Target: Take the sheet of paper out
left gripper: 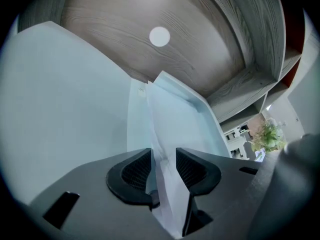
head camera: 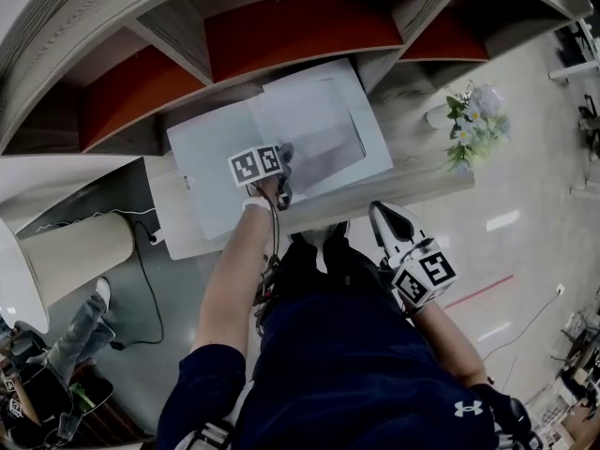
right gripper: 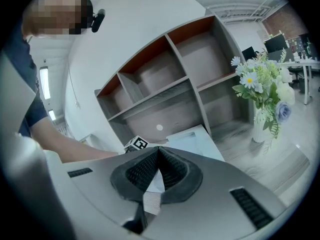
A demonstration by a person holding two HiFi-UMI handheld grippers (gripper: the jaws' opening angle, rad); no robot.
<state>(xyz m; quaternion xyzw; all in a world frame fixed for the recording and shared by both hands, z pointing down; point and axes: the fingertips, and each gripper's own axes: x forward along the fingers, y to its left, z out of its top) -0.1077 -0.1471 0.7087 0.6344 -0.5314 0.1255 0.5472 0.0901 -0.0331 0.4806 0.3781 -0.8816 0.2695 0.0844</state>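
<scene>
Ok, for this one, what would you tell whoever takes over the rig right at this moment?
Left gripper: open, down over the open folder on the desk. The raised edge of the sheet of paper stands between its jaws, and the pads are not clamped on it.
Right gripper: shut, empty, off the desk's near edge, close to the person's body.
Done: the folder is open and the sheet's edge is between the left jaws.
Left: close on the sheet and draw it clear of the folder. The right gripper could probably steady the folder.
</scene>
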